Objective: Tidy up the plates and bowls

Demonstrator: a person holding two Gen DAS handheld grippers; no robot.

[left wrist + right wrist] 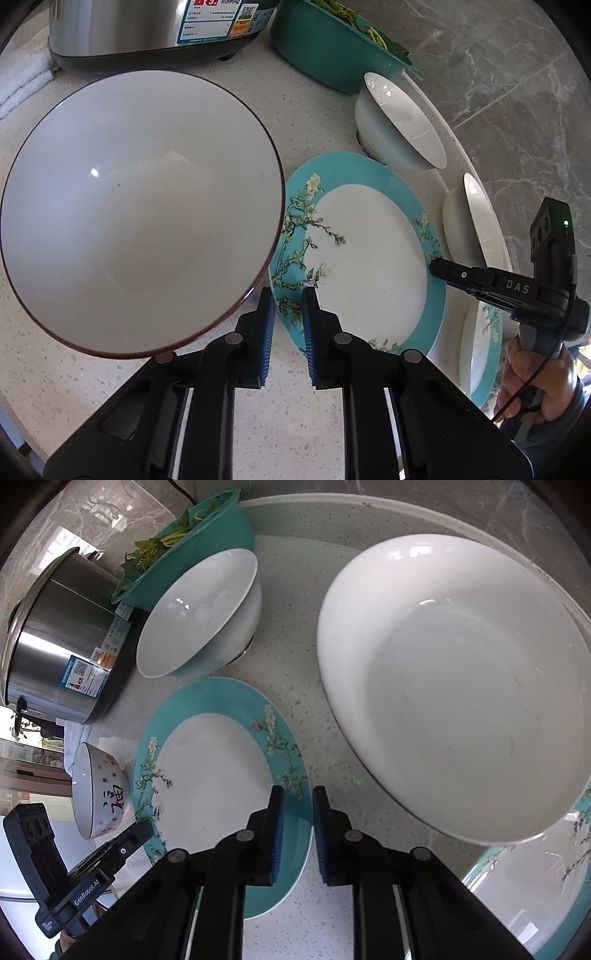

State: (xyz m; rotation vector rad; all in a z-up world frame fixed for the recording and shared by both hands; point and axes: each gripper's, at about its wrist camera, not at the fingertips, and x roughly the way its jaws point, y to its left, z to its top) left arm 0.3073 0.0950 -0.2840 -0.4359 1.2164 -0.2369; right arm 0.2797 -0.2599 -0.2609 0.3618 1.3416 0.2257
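Two surfaces: pale speckled counter (314,122), grey marbled wall (517,92) behind. Steel cooker (147,29) at the back, teal basin (314,48) of greens beside it, folded towel (22,85) at the far left. Wide white dish (461,686) sits on a teal plate (535,878). Second floral plate (369,254) lies flat mid-counter. Brown-rimmed bowl (140,214) is just left of it, white bowl (399,122) behind it. Left gripper (289,299) and right gripper (299,794) hover at opposite rims of that plate, fingers drawn nearly together, nothing clamped. A hand (535,380) holds the right one.
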